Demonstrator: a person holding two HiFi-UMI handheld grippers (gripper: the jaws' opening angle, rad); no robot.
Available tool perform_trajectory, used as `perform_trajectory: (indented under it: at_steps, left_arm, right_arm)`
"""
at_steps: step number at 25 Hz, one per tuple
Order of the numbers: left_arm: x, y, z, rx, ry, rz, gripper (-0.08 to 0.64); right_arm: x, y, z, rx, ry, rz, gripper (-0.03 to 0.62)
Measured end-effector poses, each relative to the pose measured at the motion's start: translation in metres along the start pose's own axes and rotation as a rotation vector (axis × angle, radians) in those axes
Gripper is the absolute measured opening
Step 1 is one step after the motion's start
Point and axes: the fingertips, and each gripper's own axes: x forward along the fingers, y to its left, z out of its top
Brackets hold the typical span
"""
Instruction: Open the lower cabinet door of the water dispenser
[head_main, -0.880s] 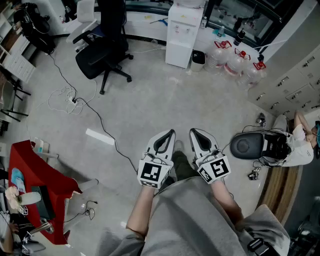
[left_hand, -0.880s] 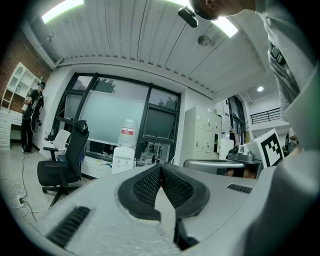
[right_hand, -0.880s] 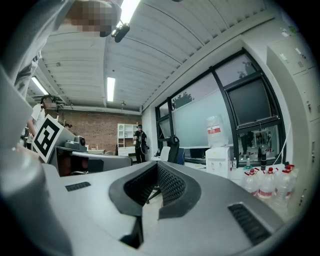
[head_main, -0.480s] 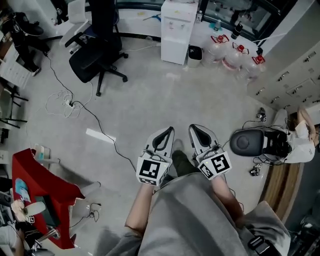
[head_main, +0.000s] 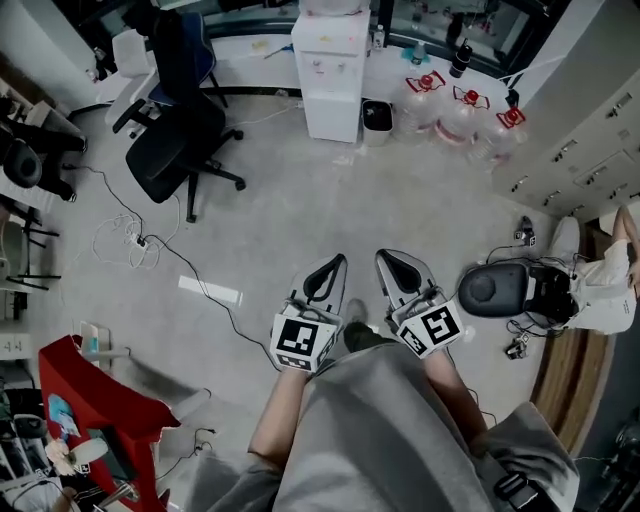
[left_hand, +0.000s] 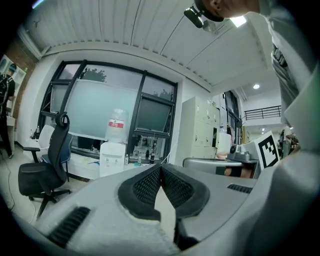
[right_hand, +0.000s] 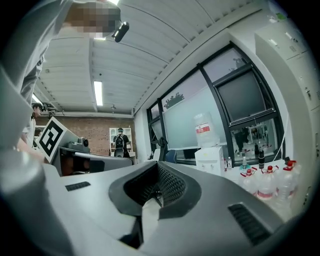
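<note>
Starting at the claws, how do they stand?

Both are shut with nothing between them. The left claw (head_main: 338, 261) and the right claw (head_main: 385, 257) are held side by side, low in front of the person, roughly level and toed in toward each other.

And the water dispenser?

The water dispenser (head_main: 328, 70) is straight ahead against the far wall, well apart from both claws across bare floor (head_main: 300, 215). It stands upright, with its lower door (head_main: 327, 112) facing this way. An office chair (head_main: 175, 150) is to its left and water jugs (head_main: 460, 110) are to its right.

Which claw is nearer?

I'd say the left one, narrowly. In the left gripper view the dispenser (left_hand: 112, 157) sits just left of the jaw line. In the right gripper view it (right_hand: 210, 161) sits to the right. No handle can be made out from here, so the first move is a walk forward.
</note>
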Motion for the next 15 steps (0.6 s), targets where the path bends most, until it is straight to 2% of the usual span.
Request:
perform_trajectory:
  at_steps: [9,15]
  left_arm:
    - [0.068,0.001,0.003,0.006,0.058,-0.021,0.009]
    - [0.091,0.020,-0.001,0.010,0.076,-0.030,0.008]
  right_arm:
    - [0.008,-0.064,-0.006,0.061,0.020,-0.007,0.011]
    - [0.027,-0.080,-0.017,0.084,0.038,-0.019,0.011]
